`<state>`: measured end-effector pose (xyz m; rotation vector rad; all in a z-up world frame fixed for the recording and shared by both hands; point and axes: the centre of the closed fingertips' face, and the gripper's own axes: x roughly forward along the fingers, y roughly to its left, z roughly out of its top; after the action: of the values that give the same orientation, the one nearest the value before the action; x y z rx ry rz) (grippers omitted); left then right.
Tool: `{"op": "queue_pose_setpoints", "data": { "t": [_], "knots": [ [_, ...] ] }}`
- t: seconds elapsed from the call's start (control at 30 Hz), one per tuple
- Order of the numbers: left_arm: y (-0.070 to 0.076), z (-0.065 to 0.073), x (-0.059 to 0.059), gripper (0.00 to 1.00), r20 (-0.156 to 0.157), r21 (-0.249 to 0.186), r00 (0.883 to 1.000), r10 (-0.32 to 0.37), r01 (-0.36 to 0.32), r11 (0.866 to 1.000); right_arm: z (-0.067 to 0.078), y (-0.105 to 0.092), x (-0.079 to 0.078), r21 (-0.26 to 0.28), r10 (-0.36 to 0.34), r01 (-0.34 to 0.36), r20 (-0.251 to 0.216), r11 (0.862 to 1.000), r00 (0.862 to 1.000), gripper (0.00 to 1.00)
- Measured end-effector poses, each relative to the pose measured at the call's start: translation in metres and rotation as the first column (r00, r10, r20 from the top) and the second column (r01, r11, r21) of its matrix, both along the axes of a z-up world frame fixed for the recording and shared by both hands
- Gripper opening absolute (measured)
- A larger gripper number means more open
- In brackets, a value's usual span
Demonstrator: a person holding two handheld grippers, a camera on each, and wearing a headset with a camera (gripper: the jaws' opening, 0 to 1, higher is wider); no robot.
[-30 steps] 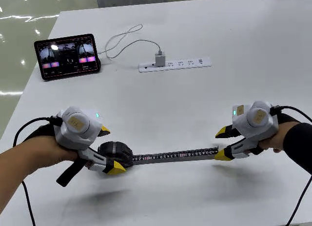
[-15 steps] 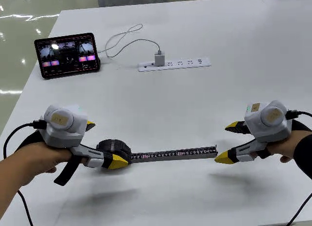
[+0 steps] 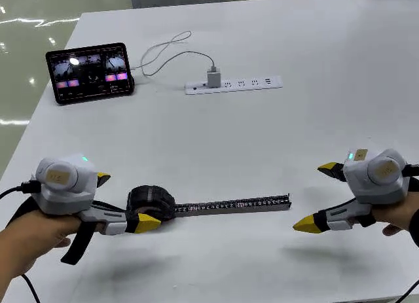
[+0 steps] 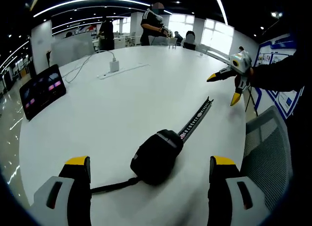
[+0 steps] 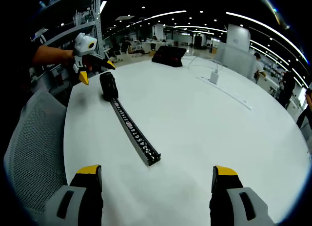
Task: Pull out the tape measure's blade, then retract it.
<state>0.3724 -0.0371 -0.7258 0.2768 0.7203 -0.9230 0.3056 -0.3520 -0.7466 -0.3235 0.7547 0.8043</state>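
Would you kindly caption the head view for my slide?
Open left tool and right tool flank a tape measure with blade extended.

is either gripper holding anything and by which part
Nothing held: left gripper open by the tape measure's case, right gripper open, apart from the blade tip.

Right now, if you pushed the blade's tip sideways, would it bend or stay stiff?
Probably fairly stiff: the blade lies straight on the table, with no curl. It looks thin and light, so it would likely slide easily. The chunky case looks heavier and may act as a pivot.
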Motion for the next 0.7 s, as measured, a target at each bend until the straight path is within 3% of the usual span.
{"op": "queue_pose_setpoints", "data": {
  "t": [0.03, 0.1, 0.17, 0.3, 0.4, 0.5, 0.6, 0.7],
  "knots": [
    [0.001, 0.001, 0.0, 0.99, 0.034, -0.009, 0.999, 0.0, 0.0, 1.0, 0.002, -0.002, -0.002, 0.002, -0.011, 0.011, 0.003, 1.0, 1.0, 0.93],
    [0.004, -0.001, -0.006, 0.99, 0.031, -0.011, 0.999, -0.006, 0.007, 1.0, 0.004, -0.005, -0.004, 0.005, -0.024, 0.024, 0.012, 1.0, 1.0, 0.96],
    [0.008, -0.005, -0.009, 0.99, 0.036, -0.008, 0.999, -0.003, 0.003, 1.0, 0.007, -0.015, -0.005, -0.035, -0.054, 0.055, 0.045, 0.998, 0.998, 0.99],
    [0.014, -0.005, -0.014, 0.99, 0.061, 0.005, 0.998, -0.003, 0.003, 1.0, 0.009, -0.021, -0.01, -0.017, -0.063, 0.064, 0.056, 0.998, 0.996, 0.99],
    [0.016, 0.0, -0.014, 0.99, 0.079, -0.019, 0.997, 0.008, -0.006, 1.0, 0.01, -0.023, -0.016, -0.003, -0.069, 0.07, 0.051, 0.998, 0.996, 0.99],
    [0.019, 0.001, -0.015, 0.99, 0.081, -0.02, 0.996, 0.02, -0.019, 1.0, 0.011, -0.024, -0.024, -0.019, -0.056, 0.057, 0.051, 0.998, 0.997, 0.99],
    [0.023, 0.004, -0.018, 0.99, 0.093, -0.023, 0.995, 0.026, -0.024, 0.999, 0.016, -0.022, -0.031, 0.001, -0.049, 0.049, 0.059, 0.999, 0.997, 0.99],
    [0.025, 0.01, -0.021, 0.99, 0.118, -0.031, 0.992, 0.041, -0.038, 0.999, 0.018, -0.022, -0.039, 0.005, -0.051, 0.051, 0.067, 0.999, 0.996, 0.99]
  ]
}}
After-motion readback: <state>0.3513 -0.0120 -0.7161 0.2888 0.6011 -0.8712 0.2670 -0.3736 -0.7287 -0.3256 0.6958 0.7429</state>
